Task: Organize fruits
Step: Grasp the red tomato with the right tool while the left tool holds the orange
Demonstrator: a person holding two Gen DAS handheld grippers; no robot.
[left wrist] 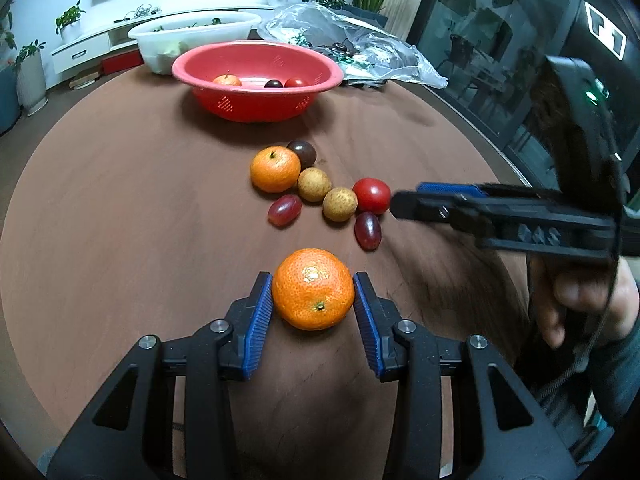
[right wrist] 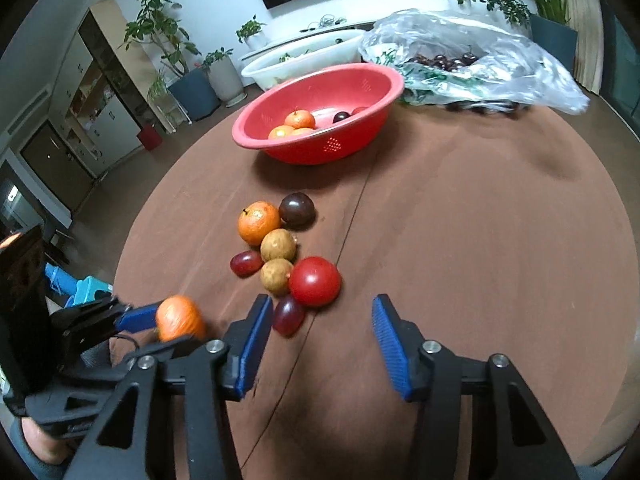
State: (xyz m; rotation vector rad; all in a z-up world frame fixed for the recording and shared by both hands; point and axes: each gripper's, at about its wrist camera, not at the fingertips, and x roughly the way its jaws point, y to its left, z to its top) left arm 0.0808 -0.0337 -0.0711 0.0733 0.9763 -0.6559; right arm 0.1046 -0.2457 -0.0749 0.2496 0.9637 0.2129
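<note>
On the round brown table (left wrist: 120, 200), left gripper (left wrist: 313, 296) clamped on a mandarin (left wrist: 313, 289), blue pads pressing both its sides; fruit appears lifted clear of the tabletop, though contact cannot be confirmed. Same mandarin blurred at lower left in the right wrist view. Right gripper (right wrist: 320, 340) jaws apart, nothing between the pads; red cherry tomato (right wrist: 315, 281) and a red grape (right wrist: 288, 316) lie just beyond its left finger. In the left wrist view this gripper enters from the right, tip just beside the tomato

Loose cluster mid-table: second mandarin (left wrist: 275, 169), dark purple tomato (left wrist: 302, 152) touching it, two tan longans (left wrist: 314, 184) (left wrist: 339, 204), another red grape (left wrist: 284, 210). Pieces touching or just beside one another

Red plastic colander bowl (right wrist: 360, 80) stands beyond the cluster, well apart from it, holding several mandarins, one dark fruit, one red fruit. Behind it a white basin (left wrist: 192, 32) and a clear plastic bag (right wrist: 500, 48) with dark cherries
</note>
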